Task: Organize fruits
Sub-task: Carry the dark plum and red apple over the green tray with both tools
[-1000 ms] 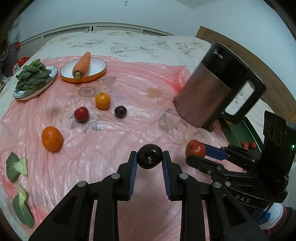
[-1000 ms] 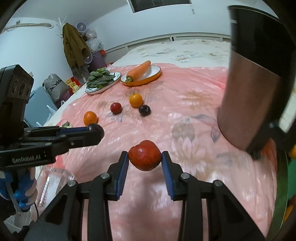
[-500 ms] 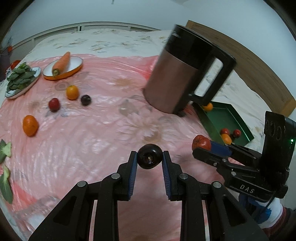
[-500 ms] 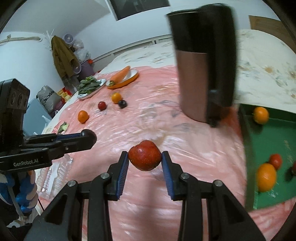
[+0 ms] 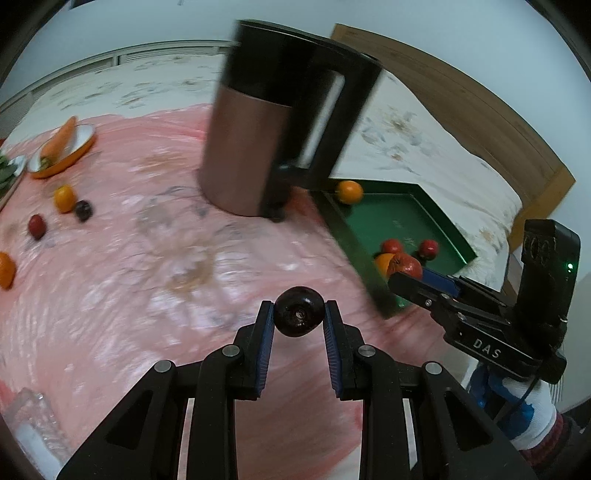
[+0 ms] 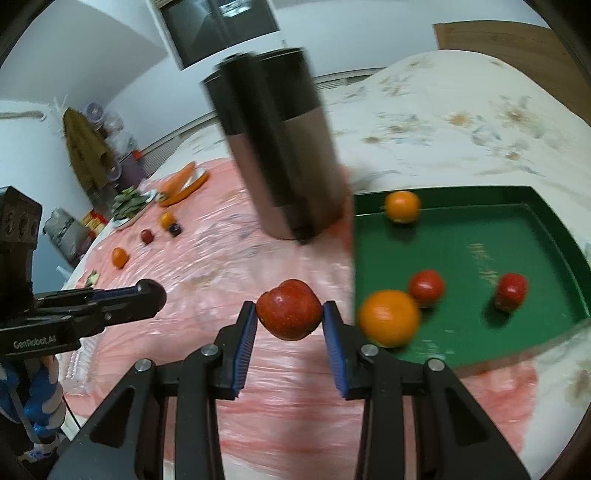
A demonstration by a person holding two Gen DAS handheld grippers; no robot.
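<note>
Presumably for delivery to the green tray (image 6: 546, 206) — already holding two oranges and two red fruits — both jaws are clamped on cargo: left gripper (image 5: 299, 313) pinches a dark plum (image 5: 298, 312), right gripper (image 6: 289, 314) a red apple (image 6: 289, 314), both above the pink cloth (image 5: 147, 288)

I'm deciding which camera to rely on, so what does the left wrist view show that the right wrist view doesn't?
Only the left wrist view: the dark plum seen head-on in the left tool, and the kettle's handle opening.
Only the right wrist view: a hanging coat and a dark window.
Both: the green tray, the copper kettle, and the red apple in the right tool.
</note>
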